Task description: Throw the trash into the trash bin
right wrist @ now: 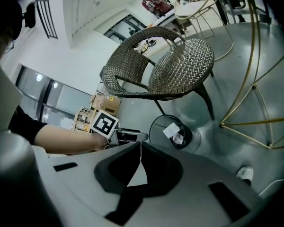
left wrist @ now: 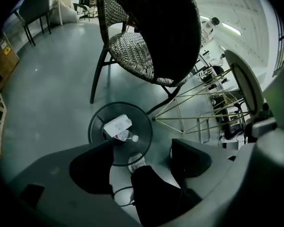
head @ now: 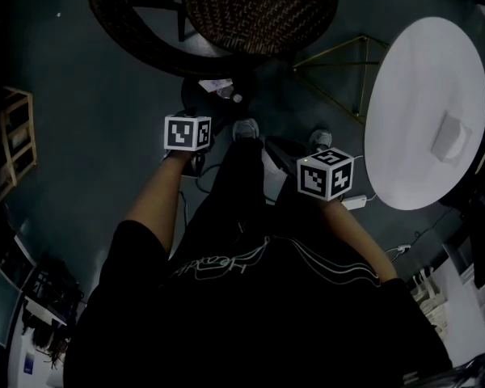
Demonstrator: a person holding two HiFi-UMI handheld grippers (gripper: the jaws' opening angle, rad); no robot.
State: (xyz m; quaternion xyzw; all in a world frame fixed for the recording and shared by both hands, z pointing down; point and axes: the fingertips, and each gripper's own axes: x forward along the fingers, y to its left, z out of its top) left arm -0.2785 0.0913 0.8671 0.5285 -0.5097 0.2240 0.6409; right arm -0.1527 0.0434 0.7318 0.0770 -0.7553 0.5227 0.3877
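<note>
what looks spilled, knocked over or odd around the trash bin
Nothing stands out. The trash bin stands upright on the floor by the wicker chair, with a white carton and a plastic bottle inside it, and no litter shows on the floor round it.

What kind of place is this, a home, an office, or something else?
Probably an office lounge or studio rather than a home: a smooth grey concrete floor, a dark woven wicker chair, a round white table on gold wire legs, and stacked cardboard boxes by large windows.
</note>
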